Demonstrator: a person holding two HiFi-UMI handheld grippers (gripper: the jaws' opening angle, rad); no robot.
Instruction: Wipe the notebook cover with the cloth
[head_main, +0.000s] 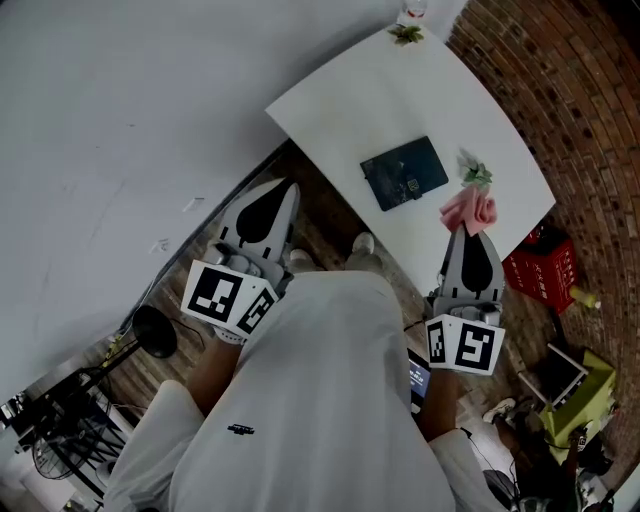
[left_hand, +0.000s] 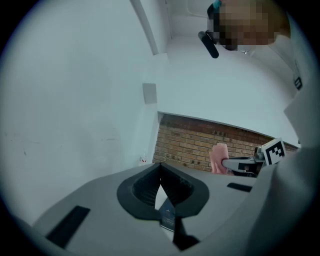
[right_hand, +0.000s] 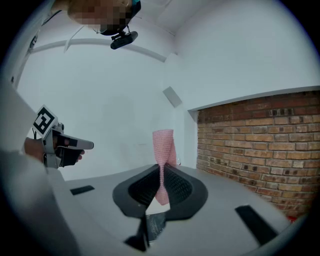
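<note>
A dark notebook (head_main: 405, 172) lies flat on the white table (head_main: 340, 95), closed. My right gripper (head_main: 468, 233) hovers over the table's near edge, shut on a pink checked cloth (head_main: 470, 209) that sticks out beyond its tips, just right of the notebook. In the right gripper view the cloth (right_hand: 164, 152) stands pinched and twisted between the jaws. My left gripper (head_main: 288, 190) is held off the table to the left, over the wooden floor, shut with nothing in it. From the left gripper view I see the cloth (left_hand: 218, 158) and the right gripper (left_hand: 240, 163) beyond.
A small green sprig (head_main: 476, 175) lies by the cloth, and another (head_main: 406, 33) at the table's far end. A red crate (head_main: 545, 265) stands on the floor right of the table. White wall to the left, brick surface to the right.
</note>
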